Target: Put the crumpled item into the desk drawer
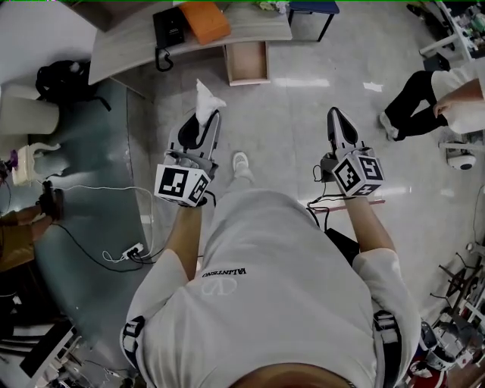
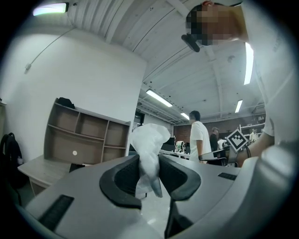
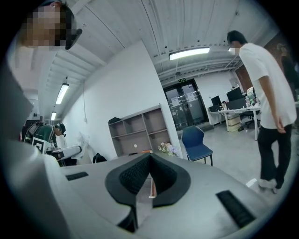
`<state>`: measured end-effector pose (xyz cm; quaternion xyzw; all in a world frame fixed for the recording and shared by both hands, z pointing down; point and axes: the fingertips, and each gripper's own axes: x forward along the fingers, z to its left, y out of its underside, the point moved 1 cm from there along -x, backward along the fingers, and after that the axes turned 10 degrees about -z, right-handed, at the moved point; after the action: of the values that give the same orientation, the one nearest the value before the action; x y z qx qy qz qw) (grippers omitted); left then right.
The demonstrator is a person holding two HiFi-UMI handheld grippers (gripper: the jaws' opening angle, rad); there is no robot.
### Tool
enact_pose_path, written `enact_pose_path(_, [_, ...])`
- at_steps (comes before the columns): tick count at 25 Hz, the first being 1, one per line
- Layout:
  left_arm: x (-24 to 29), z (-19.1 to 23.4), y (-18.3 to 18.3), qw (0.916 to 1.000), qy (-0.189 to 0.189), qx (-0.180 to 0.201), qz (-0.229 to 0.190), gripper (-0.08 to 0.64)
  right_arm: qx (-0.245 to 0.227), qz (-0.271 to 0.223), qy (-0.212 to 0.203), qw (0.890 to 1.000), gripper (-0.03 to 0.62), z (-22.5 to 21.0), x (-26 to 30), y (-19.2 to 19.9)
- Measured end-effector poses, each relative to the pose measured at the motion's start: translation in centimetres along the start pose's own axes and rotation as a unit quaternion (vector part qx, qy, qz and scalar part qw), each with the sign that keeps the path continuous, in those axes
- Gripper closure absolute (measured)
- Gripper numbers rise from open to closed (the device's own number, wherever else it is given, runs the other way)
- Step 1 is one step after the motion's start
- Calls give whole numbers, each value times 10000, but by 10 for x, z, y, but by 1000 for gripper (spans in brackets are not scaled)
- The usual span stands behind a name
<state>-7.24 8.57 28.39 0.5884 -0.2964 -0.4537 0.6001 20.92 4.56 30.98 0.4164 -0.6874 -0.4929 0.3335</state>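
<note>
Head view, drawer (image 1: 248, 62): open, pulled out from under the counter (image 1: 250, 26), with its inside showing bare.
Head view, counter top: a black telephone (image 1: 168, 29) and an orange object (image 1: 204, 20) lie to the left of the drawer.
Head view, left hand-held gripper (image 1: 208, 115): it is held out over the floor, short of the drawer and a little to its left, pointing toward it.
Head view, crumpled item (image 1: 206, 97): white, sticking out of the left gripper's tips, between them and the drawer and well short of it.
Head view, right hand-held gripper (image 1: 337, 115): short of the drawer and to its right, with nothing at its tips.
Left gripper view, jaws: clamped on the crumpled item, which is pinched between the pads and billows above them.
Left gripper view, background: a shelf unit (image 2: 86, 140) stands against the white wall.
Right gripper view, jaws: together, tips touching, nothing between them.
Right gripper view, background: a blue chair (image 3: 195, 144) and a standing person (image 3: 268, 102).
</note>
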Motion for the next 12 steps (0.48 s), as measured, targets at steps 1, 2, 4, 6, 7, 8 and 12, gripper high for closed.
enact_pose_path(1, [6, 8, 0, 10000, 22, -18, 7, 448, -5, 14, 24, 10000, 594, 1, 9, 0])
enact_pose_path(2, [12, 16, 1, 10000, 41, -39, 15, 448, -12, 30, 44, 10000, 594, 2, 18, 0])
enact_pose_path(4, [23, 32, 2, 9999, 69, -76, 32, 448, -28, 58, 66, 10000, 594, 6, 36, 1])
enact_pose_path(6, [31, 47, 6, 9999, 103, -121, 62, 448, -31, 81, 84, 9999, 594, 11, 54, 4])
enact_pose_path(7, [35, 53, 8, 9998, 132, -143, 83, 448, -31, 94, 97, 9999, 594, 14, 61, 5])
enact_pose_path(8, [38, 59, 10, 9997, 167, -166, 104, 448, -29, 106, 112, 9999, 594, 17, 68, 7])
enact_pose_path(12, [52, 79, 17, 9990, 329, -244, 154, 448, -40, 148, 157, 9998, 594, 27, 93, 13])
